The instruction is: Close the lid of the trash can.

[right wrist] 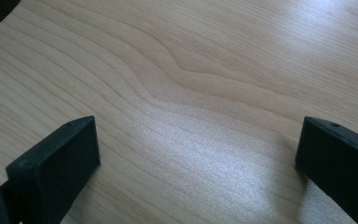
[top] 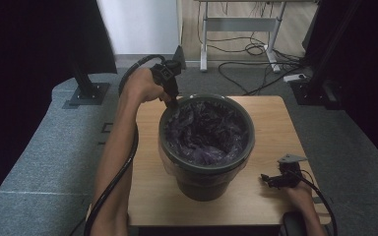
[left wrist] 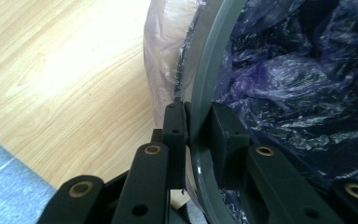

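Observation:
A grey bin (top: 205, 167) stands in the middle of the small wooden table (top: 270, 128), lined with a dark purple plastic bag (top: 206, 130) whose edge folds over the outside. My left gripper (top: 172, 102) reaches down at the bin's far left edge. In the left gripper view it (left wrist: 198, 112) is shut on the bin's rim (left wrist: 209, 60), one jaw outside against the folded-over bag film (left wrist: 163, 56) and the other inside against the bag (left wrist: 298, 70). My right gripper (top: 277, 180) rests low at the table's near right, open (right wrist: 198, 140) over bare wood.
Grey carpet surrounds the table. A black stand base (top: 86, 92) sits at the far left and another (top: 315, 91) at the far right. Cables (top: 256, 49) and a white desk frame (top: 241, 24) lie beyond the table.

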